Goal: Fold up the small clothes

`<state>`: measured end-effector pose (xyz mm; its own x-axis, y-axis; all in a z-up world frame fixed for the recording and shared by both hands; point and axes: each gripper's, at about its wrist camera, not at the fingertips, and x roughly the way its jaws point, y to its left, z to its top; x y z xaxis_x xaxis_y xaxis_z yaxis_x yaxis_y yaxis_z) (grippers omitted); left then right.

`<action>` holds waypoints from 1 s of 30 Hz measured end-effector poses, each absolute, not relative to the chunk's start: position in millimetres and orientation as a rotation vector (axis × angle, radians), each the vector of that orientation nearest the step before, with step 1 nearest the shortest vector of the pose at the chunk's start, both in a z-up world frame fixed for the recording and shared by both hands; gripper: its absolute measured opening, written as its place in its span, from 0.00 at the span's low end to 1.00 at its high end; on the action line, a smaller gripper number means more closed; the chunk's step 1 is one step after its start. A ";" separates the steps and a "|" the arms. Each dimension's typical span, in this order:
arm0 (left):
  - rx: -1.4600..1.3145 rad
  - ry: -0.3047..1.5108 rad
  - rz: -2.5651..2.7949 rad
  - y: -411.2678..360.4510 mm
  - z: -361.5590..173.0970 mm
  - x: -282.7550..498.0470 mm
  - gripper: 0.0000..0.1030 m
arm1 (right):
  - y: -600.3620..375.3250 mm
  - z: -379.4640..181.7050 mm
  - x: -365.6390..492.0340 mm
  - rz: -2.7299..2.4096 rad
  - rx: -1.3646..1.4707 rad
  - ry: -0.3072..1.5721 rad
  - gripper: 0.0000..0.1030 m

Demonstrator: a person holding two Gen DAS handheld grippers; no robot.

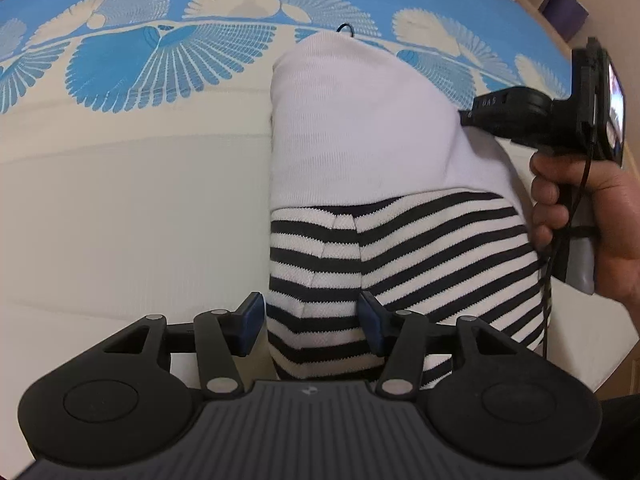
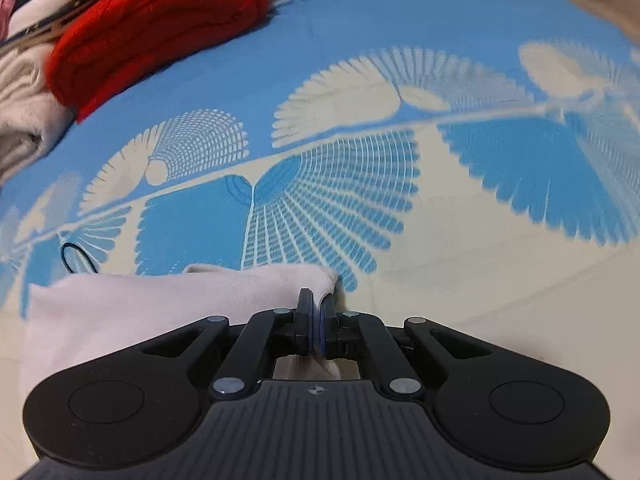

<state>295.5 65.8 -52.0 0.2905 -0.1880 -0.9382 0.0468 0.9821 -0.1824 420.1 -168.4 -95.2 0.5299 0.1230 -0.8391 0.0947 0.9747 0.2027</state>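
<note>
A: What garment is on the bed?

B: A small knitted garment, white at one end and black-and-white striped at the other [image 1: 384, 184]. It lies on the blue and cream bedspread with the fan pattern [image 1: 120, 184], folded into a narrow bundle. The plain white ribbed part points toward the blue border; the striped part lies nearest the left wrist camera, with a seam running down through the stripes.

A: And the left claw [image 1: 310, 322]?

B: Released. Its jaws stand apart on either side of the striped end, with the cloth between them, but the blue pads [image 1: 252, 320] do not press on it.

A: The right claw [image 2: 316, 326]?

B: Clenched on a corner of the white part. Its view shows the pale fabric pinched between the shut pads. From the left view, a hand [image 1: 592, 224] grips its handle beside the garment's far edge.

A: Anything else nearby?

B: A thin black elastic loop [image 2: 78, 258] lies on the bedspread just past the white end. A rolled red knitted cloth [image 2: 160, 20] sits well apart, next to a heap of pale clothes [image 2: 24, 108].
</note>
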 end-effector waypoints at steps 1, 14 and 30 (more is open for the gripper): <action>-0.131 1.271 -0.157 67.2 -51.9 295.6 0.56 | -165.9 -92.0 419.3 0.020 0.212 1.007 0.03; -0.251 1.149 -0.229 90.0 -21.0 290.3 0.55 | -164.0 4.4 326.3 0.531 0.084 0.842 0.32; 0.089 1.299 -0.200 64.7 -64.6 257.2 0.67 | -190.0 -65.6 252.6 0.364 -0.200 1.249 0.64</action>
<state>257.2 64.7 -64.6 0.2542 -0.0968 -0.9623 0.1969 0.9793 -0.0465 252.6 -190.0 -65.6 0.2690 0.1596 -0.9498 -0.3757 0.9254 0.0491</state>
